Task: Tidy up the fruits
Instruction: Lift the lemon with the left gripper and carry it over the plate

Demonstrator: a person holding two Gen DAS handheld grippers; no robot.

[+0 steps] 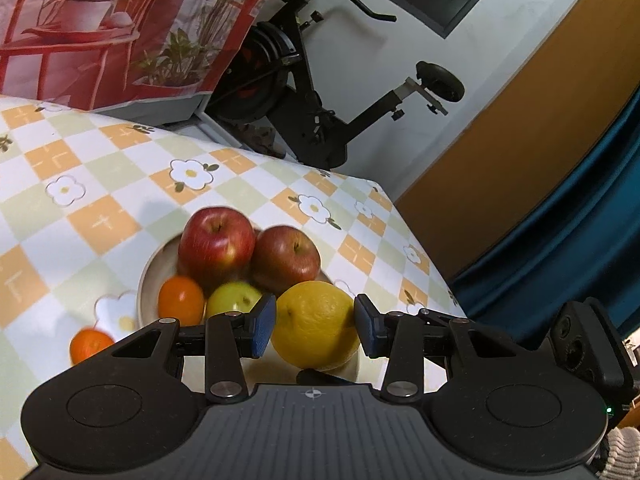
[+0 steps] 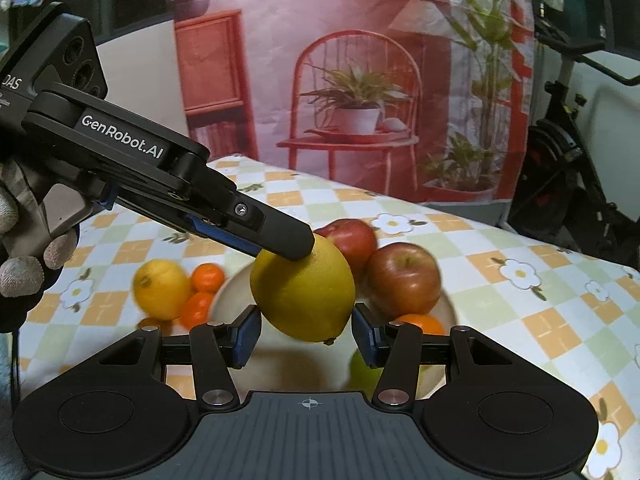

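Two tools share one lemon [image 2: 304, 292]. The left tool [image 1: 315, 322] has its blue pads pressed on either side of the fruit. The right tool [image 2: 306, 328] has its pads against the lemon's flanks too, so both are clamped on it. In the right wrist view, one black finger of the left tool lies across the top of the lemon. The lemon hangs over the near edge of a pale bowl [image 1: 150, 280].

Inside the bowl are two red apples [image 1: 218, 246], an orange [image 1: 180, 300] and a green apple [image 1: 234, 300], all packed close together. Beside the bowl, on the table [image 1: 100, 184] with its orange, green and white checked cloth, lie a second lemon [image 2: 160, 288] and two mandarins [image 2: 207, 276], touching one another.

A gloved hand [image 2: 24, 240] grips the left tool's handle. Beyond the table stand a printed backdrop of chairs and potted plants [image 2: 356, 92] and an exercise bike [image 1: 304, 92].
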